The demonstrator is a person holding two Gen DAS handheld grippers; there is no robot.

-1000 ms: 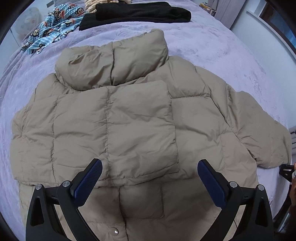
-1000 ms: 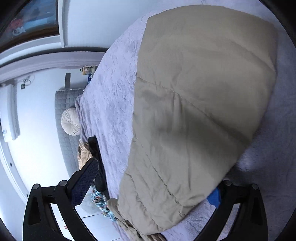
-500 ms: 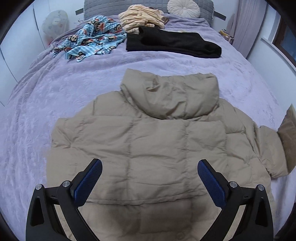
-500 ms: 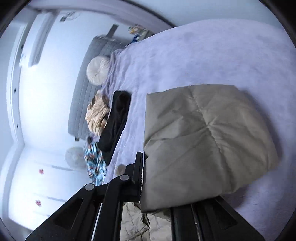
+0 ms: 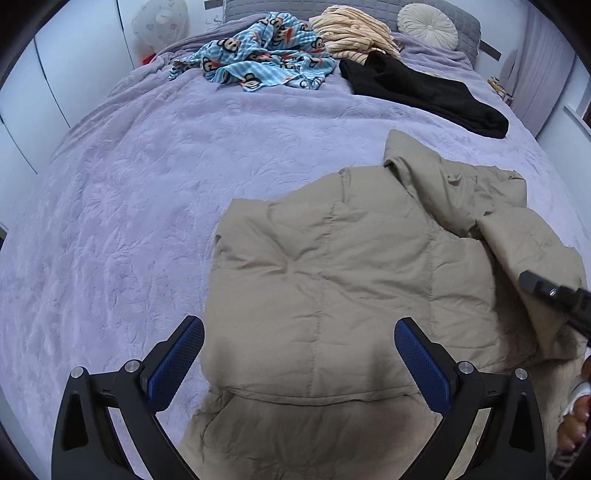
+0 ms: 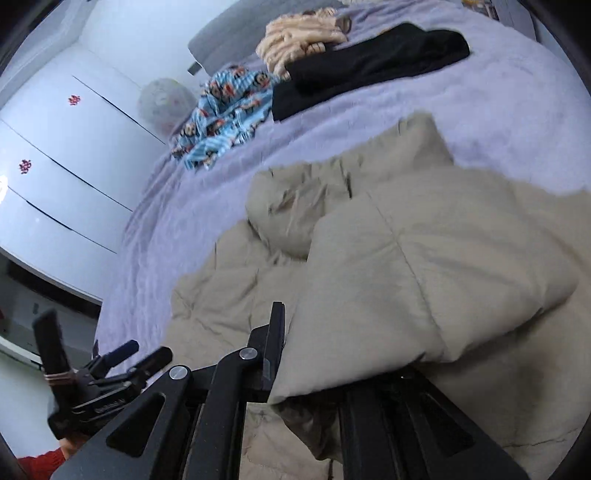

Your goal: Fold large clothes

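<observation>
A beige puffer jacket [image 5: 351, 280] lies on the lilac bed [image 5: 147, 184]. Its left side is folded in over the body. My left gripper [image 5: 299, 365] is open and empty, hovering over the jacket's lower left part. My right gripper [image 6: 306, 354] is shut on the jacket's right sleeve [image 6: 424, 280] and holds it lifted over the jacket body. The sleeve [image 5: 532, 254] and the right gripper's tip [image 5: 554, 295] show at the right edge of the left wrist view. The left gripper also shows at the lower left of the right wrist view [image 6: 92, 376].
At the head of the bed lie a blue monkey-print garment [image 5: 258, 55], a cream striped garment [image 5: 354, 33], a folded black garment [image 5: 424, 92] and a round pillow [image 5: 426, 20]. White wardrobe doors [image 6: 55, 166] stand to the left of the bed.
My right gripper has closed on the right sleeve and carried it up and inward over the jacket. My left gripper has drawn back and swung left, staying open.
</observation>
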